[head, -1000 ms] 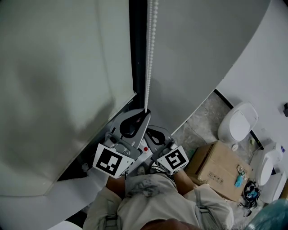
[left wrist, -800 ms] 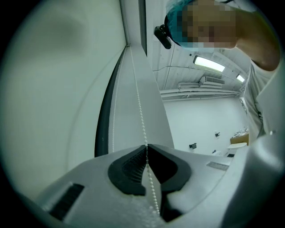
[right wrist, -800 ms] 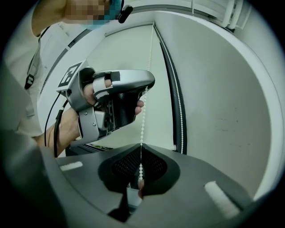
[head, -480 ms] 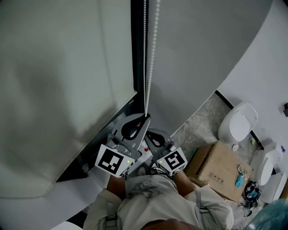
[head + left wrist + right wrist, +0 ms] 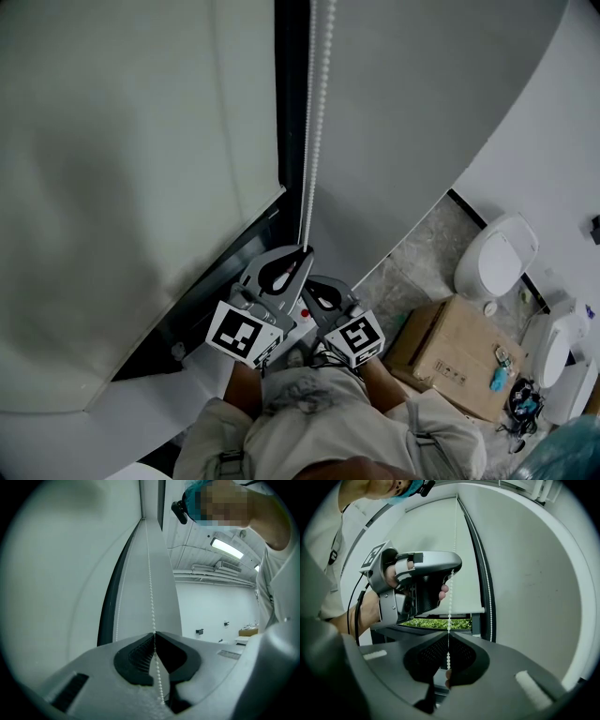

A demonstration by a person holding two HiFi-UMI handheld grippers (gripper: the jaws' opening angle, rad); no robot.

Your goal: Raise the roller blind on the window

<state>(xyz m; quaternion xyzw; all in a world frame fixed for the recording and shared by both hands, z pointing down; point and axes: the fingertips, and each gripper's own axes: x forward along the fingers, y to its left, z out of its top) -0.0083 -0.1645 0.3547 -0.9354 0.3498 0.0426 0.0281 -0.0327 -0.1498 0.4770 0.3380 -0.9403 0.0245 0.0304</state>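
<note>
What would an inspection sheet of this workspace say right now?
Surface: speckled floor, partly bare.
Job's things: roller blind mostly lowered, greenery showing under its bottom edge; bead chain hanging taut beside the dark frame.
Clutter: cardboard box on the floor, teal item on it.
Grippers: left gripper shut on the bead chain; right gripper shut on it lower down.
Cables: black cable along the left forearm.
Surroundings: white wall, ceiling light.

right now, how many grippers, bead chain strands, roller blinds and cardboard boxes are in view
grippers: 2 (left gripper, right gripper, both shut on one strand)
bead chain strands: 2 (gripped strand, free strand)
roller blind: 1
cardboard box: 1
total: 6
</note>
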